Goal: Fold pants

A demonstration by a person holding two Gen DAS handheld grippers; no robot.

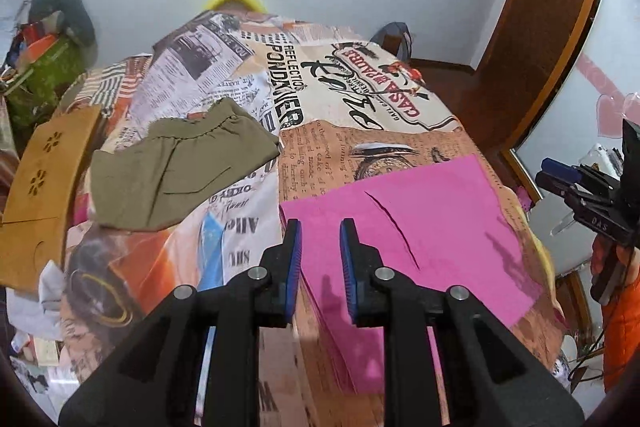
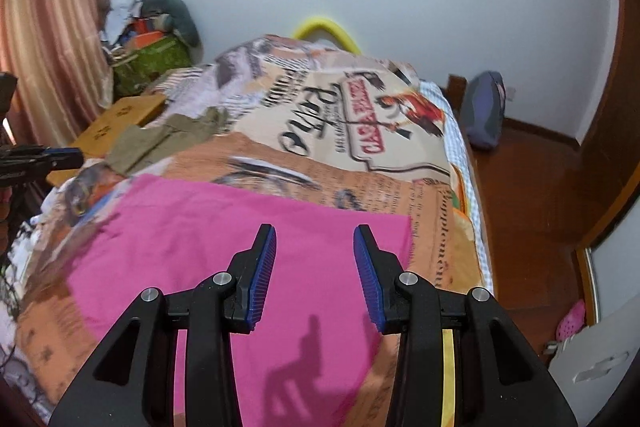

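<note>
Pink pants (image 1: 420, 227) lie flat on the newspaper-print bedspread (image 1: 352, 99), hanging over the near edge. They also show in the right wrist view (image 2: 224, 247). My left gripper (image 1: 320, 227) is open and empty, hovering above their left edge. My right gripper (image 2: 315, 233) is open and empty above their right part; it also shows at the right of the left wrist view (image 1: 560, 179). Folded olive pants (image 1: 180, 167) lie on the bed's left side, also in the right wrist view (image 2: 160, 143).
A wooden board (image 1: 44, 183) lies at the bed's left edge. A green bag with clutter (image 2: 148, 63) stands by the curtain. A grey-blue bag (image 2: 484, 115) leans on the wall at the right, over wooden floor (image 2: 532, 187).
</note>
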